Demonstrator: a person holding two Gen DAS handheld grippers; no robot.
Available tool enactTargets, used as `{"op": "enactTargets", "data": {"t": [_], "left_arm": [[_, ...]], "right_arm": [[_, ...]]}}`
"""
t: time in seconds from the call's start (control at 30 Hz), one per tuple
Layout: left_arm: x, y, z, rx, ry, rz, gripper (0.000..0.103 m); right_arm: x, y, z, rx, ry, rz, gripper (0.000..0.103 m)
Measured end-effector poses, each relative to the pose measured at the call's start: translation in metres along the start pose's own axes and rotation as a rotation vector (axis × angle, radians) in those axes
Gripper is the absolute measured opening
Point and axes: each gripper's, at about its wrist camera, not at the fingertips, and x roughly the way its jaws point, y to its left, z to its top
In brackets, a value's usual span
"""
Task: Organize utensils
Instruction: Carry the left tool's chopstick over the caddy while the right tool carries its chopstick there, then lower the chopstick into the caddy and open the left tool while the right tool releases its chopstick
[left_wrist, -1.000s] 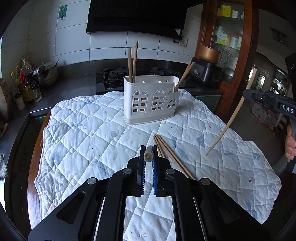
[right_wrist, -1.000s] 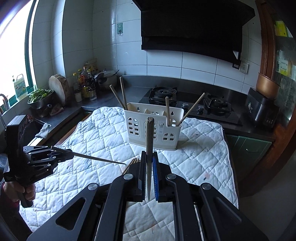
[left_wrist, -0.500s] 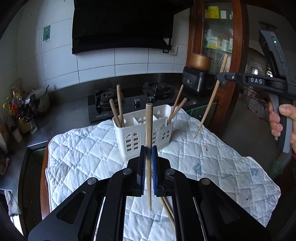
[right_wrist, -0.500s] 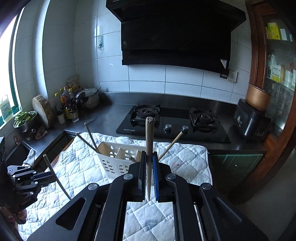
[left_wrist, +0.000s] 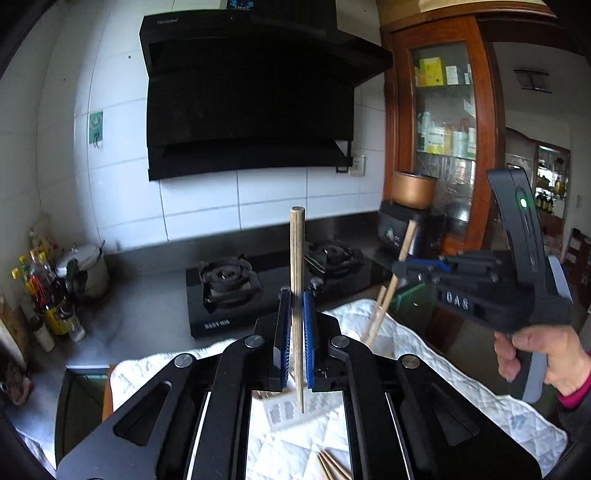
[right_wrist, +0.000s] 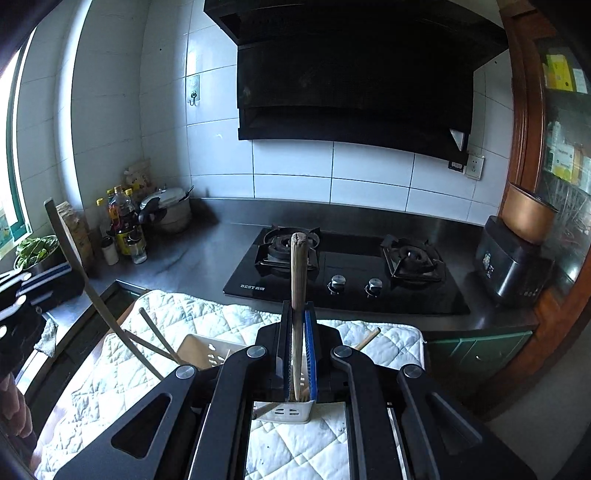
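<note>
Item: two chopsticks, one per gripper. Left gripper (left_wrist: 295, 334) jaws clamped on a chopstick (left_wrist: 297, 258); right gripper (right_wrist: 298, 345) jaws clamped on another chopstick (right_wrist: 298, 273). Change: both have risen from the quilted surface (right_wrist: 177, 314) to above the white holder (right_wrist: 207, 350), so insertion appears next. Orientation: each long axis near upright, thick end up, tip down toward the holder.

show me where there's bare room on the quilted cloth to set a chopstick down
Free: the white quilted cloth left of the white slotted holder, and its far strip before the black gas hob. Crowded: the holder itself, and the loose wooden chopsticks nearest you.
</note>
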Motion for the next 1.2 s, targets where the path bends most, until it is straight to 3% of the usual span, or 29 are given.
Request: {"op": "enactTargets", "data": {"t": [0.2,0.63,1.0,1.2], "left_arm": [[0.026,0.004,0.010,-0.014,-0.019,0.048,0.005],[0.076,0.024,-0.022,-0.052,0.093,0.058,0.005],[0.084,0.029,-0.032,-0.064,0.132,0.044,0.005],[0.077,0.026,-0.030,-0.060,0.116,0.045,0.008]], "right_arm": [[0.024,-0.002,-0.001,0.008,0.019,0.013,0.007],[0.055,-0.007,-0.022,0.016,0.077,0.020,0.007],[0.065,-0.004,-0.036,0.020,0.114,0.027,0.007],[0.061,-0.005,-0.038,0.025,0.113,0.022,0.008]]}}
